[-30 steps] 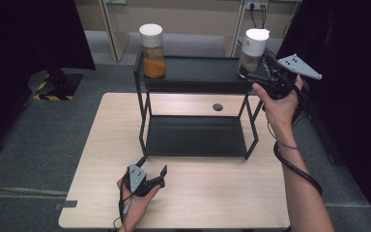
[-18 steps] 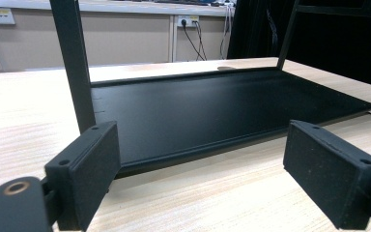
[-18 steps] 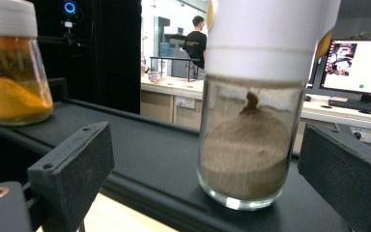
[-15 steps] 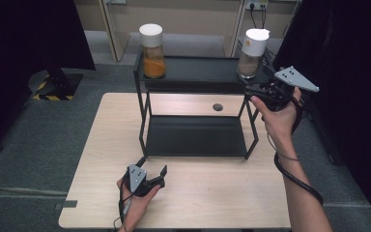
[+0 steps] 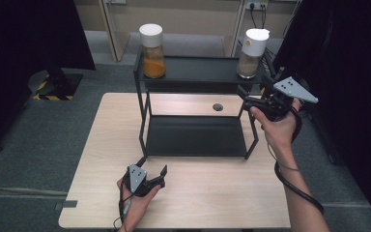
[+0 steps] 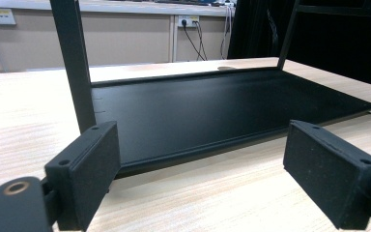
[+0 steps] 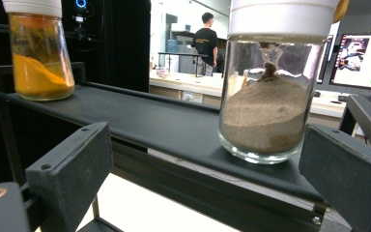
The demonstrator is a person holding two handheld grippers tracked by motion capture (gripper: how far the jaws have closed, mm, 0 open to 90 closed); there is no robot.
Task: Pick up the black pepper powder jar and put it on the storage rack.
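Your table (image 5: 101, 145) shows a pale wood-grain top, smooth with a low sheen. The rack (image 5: 142, 77) on it looks like black metal, matt throughout, and its lower shelf (image 6: 212, 111) carries a faint satin reflection. The brown jar (image 7: 265, 111) has a clear, glossy glass body, holds a fine, dull, grainy powder and wears a white, smooth plastic lid. The orange jar (image 7: 41, 58) is the same glossy glass, with a matt orange powder inside. On your left claw (image 6: 217, 179) and right claw (image 7: 207, 179) the pads look like black matt rubbery foam, slightly rough. The floor (image 5: 53, 125) is grey carpet, coarse and dull.
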